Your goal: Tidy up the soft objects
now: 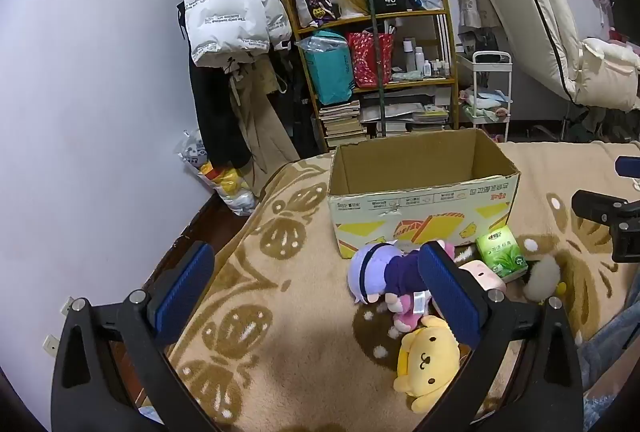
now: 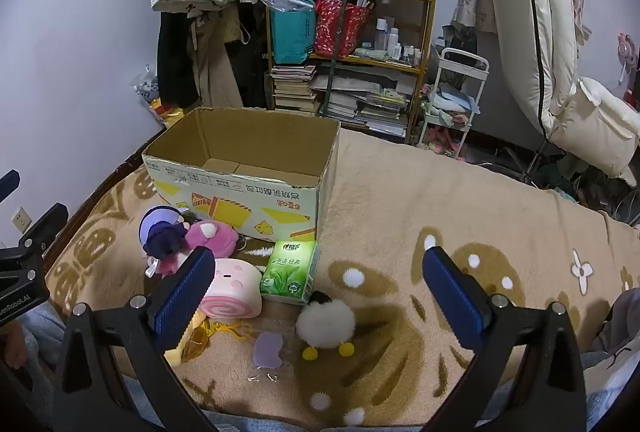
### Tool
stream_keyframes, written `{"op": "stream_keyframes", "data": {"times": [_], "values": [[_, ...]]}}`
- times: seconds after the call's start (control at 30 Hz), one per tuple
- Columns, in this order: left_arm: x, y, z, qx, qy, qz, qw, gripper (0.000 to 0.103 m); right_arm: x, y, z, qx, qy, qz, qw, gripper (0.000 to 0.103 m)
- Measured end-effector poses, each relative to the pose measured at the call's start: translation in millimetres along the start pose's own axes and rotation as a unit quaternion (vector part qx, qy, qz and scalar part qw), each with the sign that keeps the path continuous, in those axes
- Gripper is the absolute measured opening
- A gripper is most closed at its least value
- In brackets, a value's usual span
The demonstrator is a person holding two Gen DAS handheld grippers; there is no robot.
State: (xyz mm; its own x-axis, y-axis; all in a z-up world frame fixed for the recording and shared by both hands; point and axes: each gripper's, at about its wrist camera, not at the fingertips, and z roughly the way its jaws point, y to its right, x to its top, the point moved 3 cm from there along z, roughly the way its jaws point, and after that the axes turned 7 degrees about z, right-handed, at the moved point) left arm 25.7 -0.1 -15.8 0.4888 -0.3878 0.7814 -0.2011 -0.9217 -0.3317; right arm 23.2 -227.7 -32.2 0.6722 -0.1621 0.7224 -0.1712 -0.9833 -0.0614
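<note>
An open, empty cardboard box [image 1: 424, 191] [image 2: 240, 187] stands on the blanket. In front of it lie a purple-haired doll [image 1: 380, 268] [image 2: 162, 232], a pink plush [image 2: 210, 238], a yellow dog plush [image 1: 428, 356], a pink swirl-roll plush [image 2: 234, 288], a green tissue pack [image 1: 502, 250] [image 2: 290, 270] and a white fluffy plush [image 2: 326, 324]. My left gripper [image 1: 320, 292] is open and empty, hovering left of the toys. My right gripper [image 2: 320, 296] is open and empty, above the white plush.
A beige patterned blanket [image 2: 440, 211] covers the bed. Behind it stand a cluttered shelf [image 1: 376, 51], hanging coats [image 1: 228, 19], a white cart [image 2: 452, 103] and a folded mattress [image 2: 532, 11]. A small purple packet [image 2: 268, 350] lies near the white plush.
</note>
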Motion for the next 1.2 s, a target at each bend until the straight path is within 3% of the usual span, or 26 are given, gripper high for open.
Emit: {"op": "stream_keyframes", "data": {"times": [1.2], "values": [[1.8, 3.1, -3.8, -0.004, 0.005, -0.001, 1.0, 0.101, -0.4, 0.7, 0.6, 0.003, -0.002, 0.002, 1.0, 0.103]]}}
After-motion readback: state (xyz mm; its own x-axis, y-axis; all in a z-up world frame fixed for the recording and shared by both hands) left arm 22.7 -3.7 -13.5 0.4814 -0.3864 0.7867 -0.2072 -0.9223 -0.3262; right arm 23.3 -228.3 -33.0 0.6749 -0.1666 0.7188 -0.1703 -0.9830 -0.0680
